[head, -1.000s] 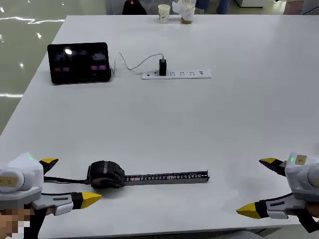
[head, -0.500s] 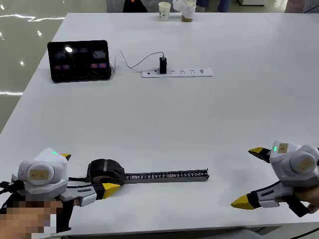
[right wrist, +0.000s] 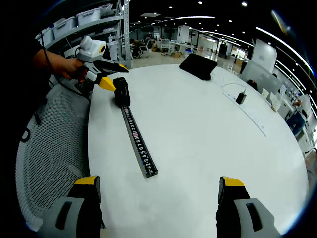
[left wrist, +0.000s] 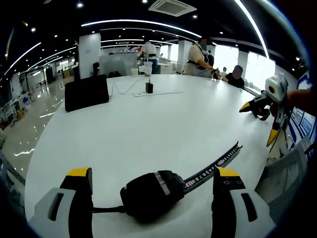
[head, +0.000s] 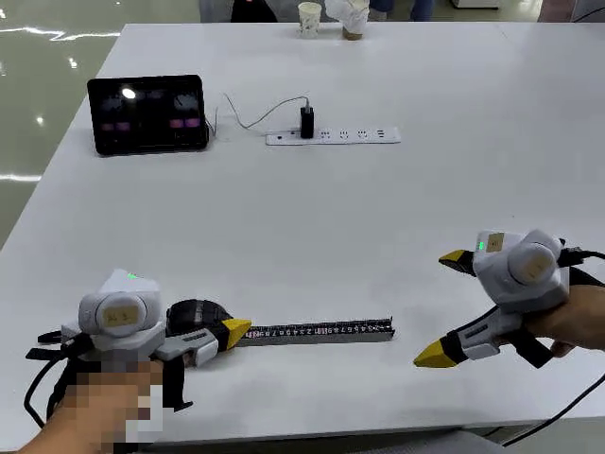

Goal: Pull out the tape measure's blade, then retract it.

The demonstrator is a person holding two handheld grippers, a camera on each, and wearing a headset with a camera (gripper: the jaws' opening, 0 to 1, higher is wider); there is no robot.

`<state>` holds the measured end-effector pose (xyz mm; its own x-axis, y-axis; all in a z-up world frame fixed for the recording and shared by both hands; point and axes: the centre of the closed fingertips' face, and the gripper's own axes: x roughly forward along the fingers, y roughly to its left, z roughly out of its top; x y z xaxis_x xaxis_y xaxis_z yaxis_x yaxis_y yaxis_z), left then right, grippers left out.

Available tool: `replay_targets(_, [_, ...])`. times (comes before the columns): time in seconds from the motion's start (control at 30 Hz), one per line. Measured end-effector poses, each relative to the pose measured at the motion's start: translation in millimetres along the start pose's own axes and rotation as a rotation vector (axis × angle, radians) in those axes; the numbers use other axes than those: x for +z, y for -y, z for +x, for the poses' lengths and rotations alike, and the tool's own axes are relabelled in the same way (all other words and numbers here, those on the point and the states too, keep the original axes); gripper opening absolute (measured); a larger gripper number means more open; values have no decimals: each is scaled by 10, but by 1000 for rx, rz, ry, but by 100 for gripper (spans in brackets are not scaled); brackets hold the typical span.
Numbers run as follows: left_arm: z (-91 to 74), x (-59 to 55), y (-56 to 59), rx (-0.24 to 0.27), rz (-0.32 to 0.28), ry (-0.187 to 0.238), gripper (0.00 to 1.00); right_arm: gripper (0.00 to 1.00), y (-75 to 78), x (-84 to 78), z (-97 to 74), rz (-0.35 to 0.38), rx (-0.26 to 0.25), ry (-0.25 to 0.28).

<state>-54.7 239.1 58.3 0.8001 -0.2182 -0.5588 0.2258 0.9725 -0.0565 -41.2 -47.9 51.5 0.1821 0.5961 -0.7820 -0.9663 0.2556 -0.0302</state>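
The left hand-held gripper (left wrist: 153,174) is open, its two yellow-tipped jaws standing on either side of the tape measure (left wrist: 154,194) with a gap showing on each side of the black case, so nothing is clamped. The case lies on the white desk (head: 378,218) near its front edge, on the person's left. The blade (head: 317,331) lies out of the case, flat on the desk, running toward the person's right and passing close by one jaw of the left hand-held gripper.

The right hand-held gripper (head: 442,305) is also open and holds nothing. It hangs over the desk just past the free end of the blade, apart from it, with its jaws pointing back toward the tape measure.

Farther back on the desk stand a dark tablet (head: 148,114) and a white power strip (head: 333,136) with a black charger (head: 307,123) plugged in. Paper cups (head: 309,19) sit at the far edge.
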Motion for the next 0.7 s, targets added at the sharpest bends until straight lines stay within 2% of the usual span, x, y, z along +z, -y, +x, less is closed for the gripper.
replay_targets(0.13, [11, 9, -17, 44, -28, 14, 99, 99, -3, 18, 62, -46, 17, -30])
replay_targets(0.23, [58, 6, 11, 53, -73, 23, 99, 99, 9, -13, 124, -70, 30, -57])
replay_targets(0.33, [77, 4, 14, 94, -59, 44, 99, 99, 0, -12, 183, -91, 44, -73])
replay_targets(0.43, [83, -54, 54, 121, -62, 59, 99, 99, 9, 5, 236, -99, 47, -86])
replay_targets(0.53, [84, -49, 84, 130, -86, 108, 99, 99, 11, 23, 297, -112, 59, -95])
replay_targets(0.63, [92, -45, 50, 133, -125, 128, 99, 99, 9, 23, 357, -129, 67, -115])
replay_targets(0.7, [88, -46, -14, 153, -130, 147, 99, 99, 12, 21, 409, -143, 71, -122])
